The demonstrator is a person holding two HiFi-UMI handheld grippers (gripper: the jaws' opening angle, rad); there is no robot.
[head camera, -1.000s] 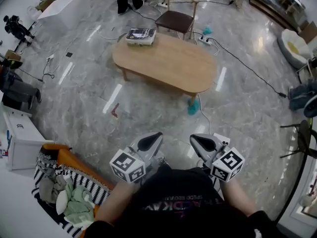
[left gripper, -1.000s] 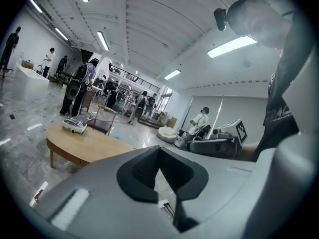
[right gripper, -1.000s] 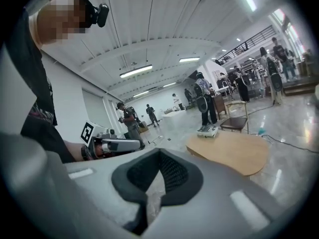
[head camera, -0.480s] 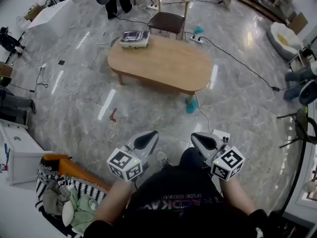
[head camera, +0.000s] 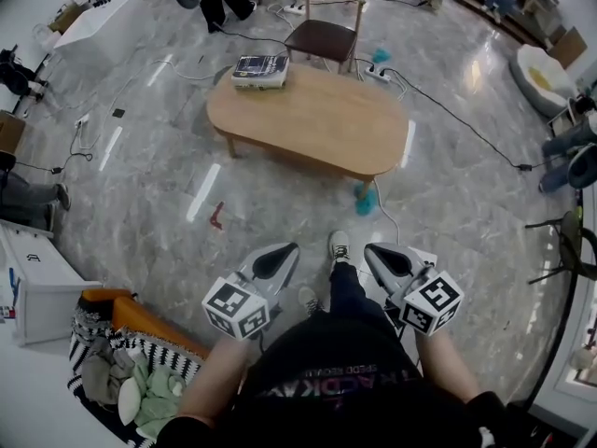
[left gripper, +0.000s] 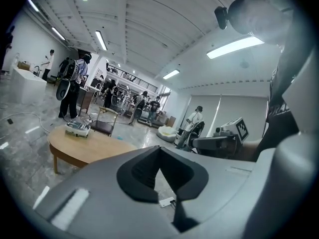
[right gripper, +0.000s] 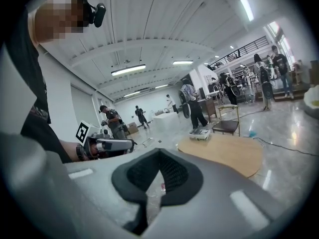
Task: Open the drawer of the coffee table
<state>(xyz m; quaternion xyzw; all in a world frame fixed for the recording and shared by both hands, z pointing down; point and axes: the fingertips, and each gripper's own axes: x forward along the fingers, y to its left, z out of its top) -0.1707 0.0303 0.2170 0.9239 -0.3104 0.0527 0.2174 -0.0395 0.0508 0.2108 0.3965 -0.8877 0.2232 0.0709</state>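
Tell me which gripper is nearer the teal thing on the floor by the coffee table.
Right. In the head view the right gripper is just below the teal thing; the left gripper is farther off, down and to its left.

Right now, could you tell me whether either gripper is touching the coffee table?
No: in the head view the left gripper and right gripper hang over the floor, well short of the coffee table.

Coffee table [head camera: 308,119] at twelve o'clock
Box [head camera: 260,70] on its eleven o'clock end, chair [head camera: 322,35] behind it, laundry basket [head camera: 121,362] at eight.
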